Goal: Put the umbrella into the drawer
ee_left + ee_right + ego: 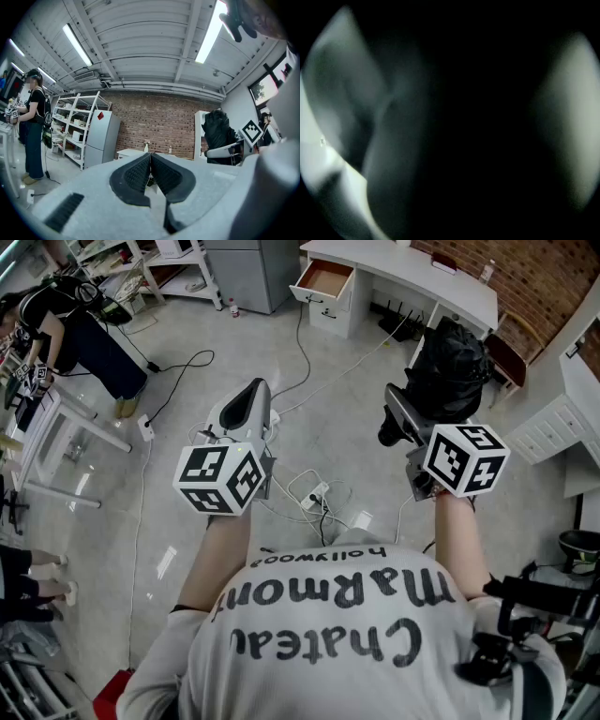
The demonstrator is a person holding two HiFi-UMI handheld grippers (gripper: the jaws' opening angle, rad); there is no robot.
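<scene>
A bunched black umbrella (448, 367) sits in my right gripper (427, 404), whose jaws stand wide and closed on it, held above the floor. In the right gripper view the umbrella's dark fabric (464, 122) fills nearly everything. The left gripper view shows the umbrella (217, 133) at the right, with a pale jaw under it. My left gripper (251, 390) is shut and empty, its pads meeting (150, 157). The open drawer (323, 279), with a brown inside, juts from the white desk (422, 277) far ahead.
Cables and a power strip (314, 495) lie on the floor between the grippers. A person (66, 324) stands at the far left by a white table (56, 442). A white drawer unit (548, 432) is at the right, a chair (511, 357) by the desk.
</scene>
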